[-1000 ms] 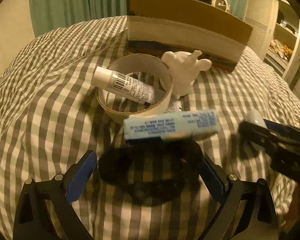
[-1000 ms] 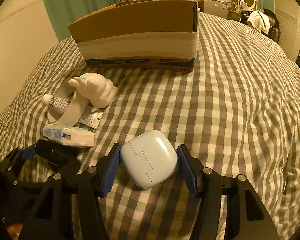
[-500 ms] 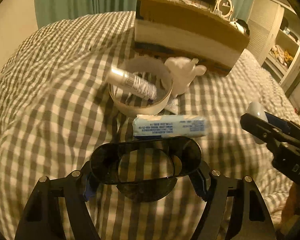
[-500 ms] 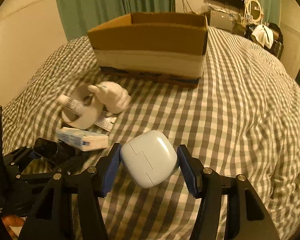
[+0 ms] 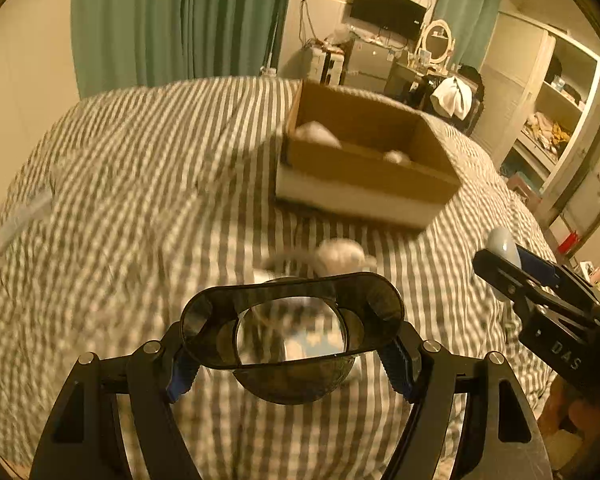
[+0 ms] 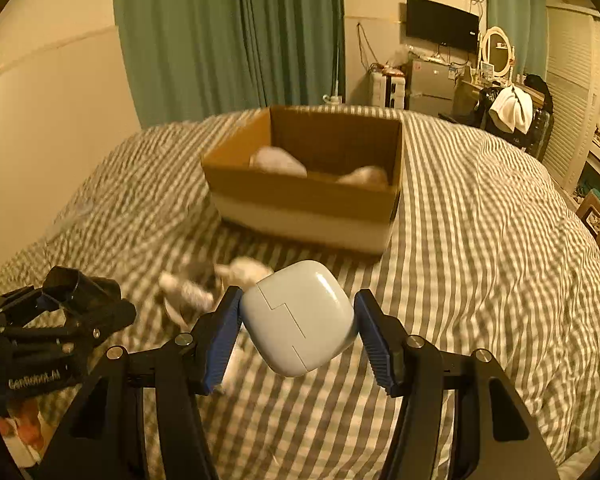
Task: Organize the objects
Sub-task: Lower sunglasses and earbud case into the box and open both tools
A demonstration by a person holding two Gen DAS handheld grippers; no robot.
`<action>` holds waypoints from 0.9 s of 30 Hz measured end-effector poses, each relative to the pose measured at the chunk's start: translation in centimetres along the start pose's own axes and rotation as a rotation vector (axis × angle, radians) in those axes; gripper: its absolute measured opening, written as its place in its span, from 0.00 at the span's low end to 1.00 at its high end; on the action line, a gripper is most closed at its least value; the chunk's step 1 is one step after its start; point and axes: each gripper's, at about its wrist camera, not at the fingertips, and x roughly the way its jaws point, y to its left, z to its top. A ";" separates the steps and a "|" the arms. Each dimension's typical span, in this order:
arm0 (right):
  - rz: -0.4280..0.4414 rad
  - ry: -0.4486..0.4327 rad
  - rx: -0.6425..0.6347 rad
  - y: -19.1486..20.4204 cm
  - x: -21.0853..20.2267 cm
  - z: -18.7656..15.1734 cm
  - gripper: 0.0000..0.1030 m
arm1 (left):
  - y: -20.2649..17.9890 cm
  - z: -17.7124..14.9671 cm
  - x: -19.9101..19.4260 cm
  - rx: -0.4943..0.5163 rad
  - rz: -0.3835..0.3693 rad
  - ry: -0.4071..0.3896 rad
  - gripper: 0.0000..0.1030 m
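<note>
The open cardboard box (image 6: 306, 196) holds two blurred pale lumps; my left gripper (image 5: 292, 354) clamps smoky translucent goggles (image 5: 292, 320), my right gripper (image 6: 300, 334) a smooth rounded earbud case (image 6: 300, 318).

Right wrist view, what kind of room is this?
Most likely a bedroom. A checked bedspread covers a bed that holds a cardboard box; behind it are green curtains, a wall-mounted TV and a round vanity mirror.
</note>
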 end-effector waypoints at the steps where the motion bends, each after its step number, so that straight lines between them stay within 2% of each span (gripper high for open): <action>1: 0.003 -0.007 0.003 0.0 -0.1 0.6 0.55 | 0.0 1.1 -0.1 0.015 0.004 -0.009 0.75; 8: 0.016 -0.072 0.019 -1.1 0.1 6.7 0.55 | -0.3 8.5 0.3 0.074 -0.011 -0.092 0.75; 14: 0.009 -0.140 0.032 -3.0 1.3 12.4 0.55 | -1.4 14.5 2.9 0.131 -0.011 -0.173 0.75; 16: 0.009 -0.145 0.038 -3.7 2.5 14.3 0.55 | -1.9 16.2 4.5 0.142 -0.019 -0.176 0.75; 21: -0.005 -0.109 0.040 -4.9 7.0 17.0 0.55 | -3.3 18.5 8.7 0.178 -0.035 -0.175 0.75; 27: -0.039 -0.045 0.046 -6.8 12.0 17.5 0.55 | -5.0 18.8 13.5 0.241 -0.062 -0.131 0.75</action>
